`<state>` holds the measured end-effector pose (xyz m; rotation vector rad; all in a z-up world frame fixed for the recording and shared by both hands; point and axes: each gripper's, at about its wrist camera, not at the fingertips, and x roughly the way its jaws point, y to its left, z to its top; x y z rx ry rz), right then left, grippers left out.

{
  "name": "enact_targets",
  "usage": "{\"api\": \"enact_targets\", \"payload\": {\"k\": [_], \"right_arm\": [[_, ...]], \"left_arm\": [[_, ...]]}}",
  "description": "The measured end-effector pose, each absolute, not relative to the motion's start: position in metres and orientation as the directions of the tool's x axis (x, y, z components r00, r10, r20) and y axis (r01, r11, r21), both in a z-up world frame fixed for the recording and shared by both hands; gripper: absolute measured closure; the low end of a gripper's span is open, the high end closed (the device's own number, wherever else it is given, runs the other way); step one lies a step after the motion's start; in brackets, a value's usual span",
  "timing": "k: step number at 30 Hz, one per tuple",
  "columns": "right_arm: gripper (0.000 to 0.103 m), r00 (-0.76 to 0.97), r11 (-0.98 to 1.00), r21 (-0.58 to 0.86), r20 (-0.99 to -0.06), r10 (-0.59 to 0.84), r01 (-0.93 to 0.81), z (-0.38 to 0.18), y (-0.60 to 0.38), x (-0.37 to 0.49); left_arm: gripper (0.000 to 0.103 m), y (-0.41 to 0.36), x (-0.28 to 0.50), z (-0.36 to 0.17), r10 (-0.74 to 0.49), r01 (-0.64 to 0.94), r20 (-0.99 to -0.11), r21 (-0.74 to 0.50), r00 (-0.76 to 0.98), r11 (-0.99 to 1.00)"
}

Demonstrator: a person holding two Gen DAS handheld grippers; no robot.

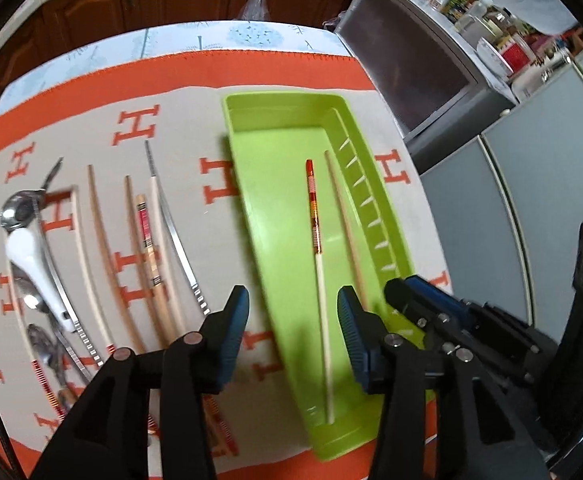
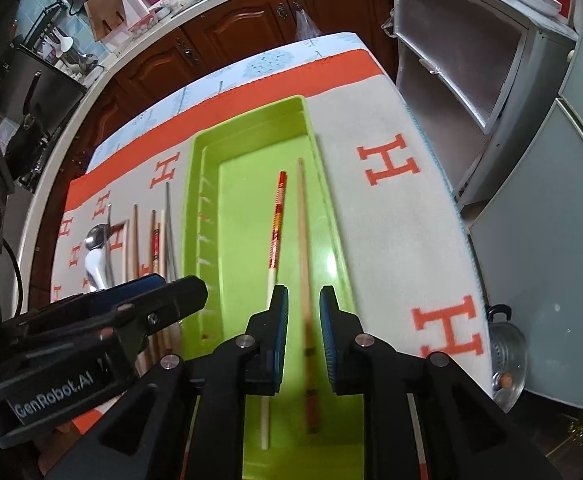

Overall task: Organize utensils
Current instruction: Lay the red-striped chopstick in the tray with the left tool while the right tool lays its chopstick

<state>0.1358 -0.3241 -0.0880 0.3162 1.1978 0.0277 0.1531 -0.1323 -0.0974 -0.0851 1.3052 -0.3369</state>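
Fingers of the right gripper (image 2: 303,320) are standing narrowly parted around a plain wooden chopstick (image 2: 304,240) lying in the green tray (image 2: 203,208); left gripper (image 1: 293,320) is hovering wide, holding nothing.

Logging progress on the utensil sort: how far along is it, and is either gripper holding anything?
Early. Done: two chopsticks lie in the green tray, a red-patterned chopstick and a plain wooden chopstick. In hand: nothing; the left gripper and right gripper are both open above the tray. Left: the loose chopsticks and spoons on the cloth beside the tray.
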Motion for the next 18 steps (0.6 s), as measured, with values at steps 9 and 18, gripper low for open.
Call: {"api": "enact_targets", "payload": {"k": [9,18], "right_arm": [[0.085,0.383,0.963,0.235,-0.908,0.170,0.129,-0.075,-0.314,0.102],[0.082,0.402,0.976,0.197,-0.904,0.143,0.097,-0.059,-0.302,0.072]], "left_arm": [[0.053,-0.108,0.118,-0.088,-0.207,0.240,-0.932,-0.136,0.298,0.961],[0.037,-0.074,0.085,-0.074,-0.144,0.246,-0.908,-0.047,0.392,0.968]]}}
